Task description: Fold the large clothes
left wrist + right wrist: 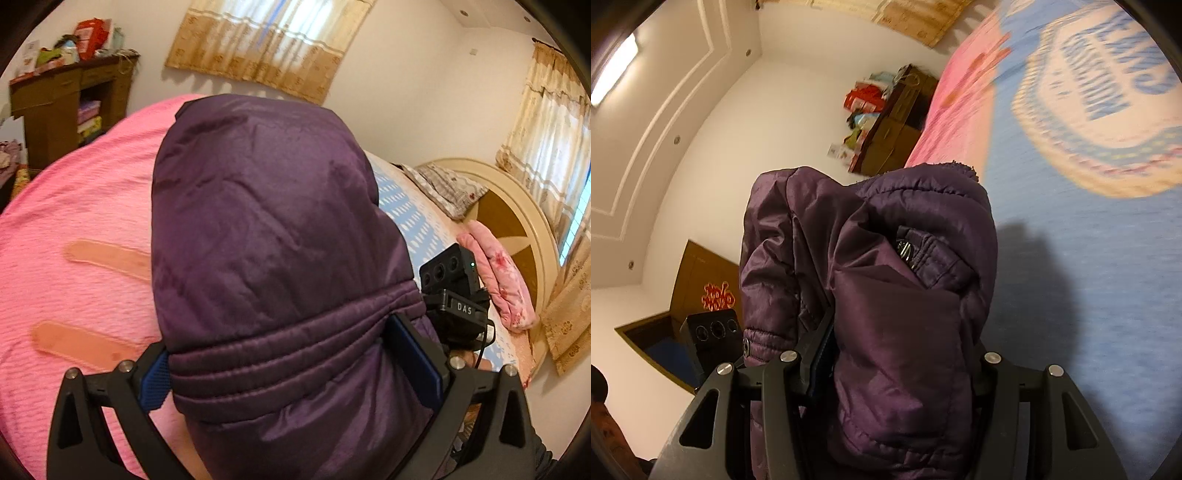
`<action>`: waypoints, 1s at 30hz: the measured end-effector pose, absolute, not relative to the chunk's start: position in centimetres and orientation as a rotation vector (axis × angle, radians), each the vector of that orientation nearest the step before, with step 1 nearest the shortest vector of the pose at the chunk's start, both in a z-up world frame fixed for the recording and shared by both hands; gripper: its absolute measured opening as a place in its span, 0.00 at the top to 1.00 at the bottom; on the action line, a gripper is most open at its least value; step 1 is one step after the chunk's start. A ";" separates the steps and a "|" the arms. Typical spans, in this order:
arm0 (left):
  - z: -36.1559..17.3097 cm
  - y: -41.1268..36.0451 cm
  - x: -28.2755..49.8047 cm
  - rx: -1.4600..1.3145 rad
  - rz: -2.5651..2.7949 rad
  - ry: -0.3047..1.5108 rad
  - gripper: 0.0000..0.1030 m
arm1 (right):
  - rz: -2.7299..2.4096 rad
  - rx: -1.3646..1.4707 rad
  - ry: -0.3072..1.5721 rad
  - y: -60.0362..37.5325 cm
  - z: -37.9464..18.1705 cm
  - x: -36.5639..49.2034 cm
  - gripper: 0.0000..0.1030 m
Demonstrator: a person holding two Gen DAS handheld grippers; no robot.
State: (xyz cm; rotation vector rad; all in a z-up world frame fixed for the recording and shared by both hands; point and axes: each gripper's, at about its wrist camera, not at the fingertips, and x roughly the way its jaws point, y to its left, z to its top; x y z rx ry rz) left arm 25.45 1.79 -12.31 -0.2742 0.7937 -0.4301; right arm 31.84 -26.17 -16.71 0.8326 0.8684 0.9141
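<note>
- Between the jaws of the left gripper [301, 354] sits a thick stitched band of the purple padded jacket [266, 206]; the blue pads [417, 354] press it from both sides, so it is clamped
- Between the jaws of the right gripper [897, 365] a bunched fold of the same jacket [886, 266] is pinched and held
- Beyond both sets of jaws the jacket mounds up, lifted clear of the bed [74, 206], whose pink cover lies beneath
- Judged by its look, the shell is smooth and likely slippery, the filling soft and bulky, light for its size
- Quilted seams and the hem band seem the surest holds; slick single layers may slide out
- Near the right jaws a zip pull [905, 251] could snag
</note>
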 end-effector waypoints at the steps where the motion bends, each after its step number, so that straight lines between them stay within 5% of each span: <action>1: -12.3 2.5 25.3 -0.277 -0.417 0.786 0.00 | 0.928 0.827 0.873 -25.0 -16.6 32.1 0.47; 30: -13.2 14.0 22.4 -0.392 -0.174 0.716 0.00 | 1.115 0.678 1.029 -2.2 -15.1 41.8 0.47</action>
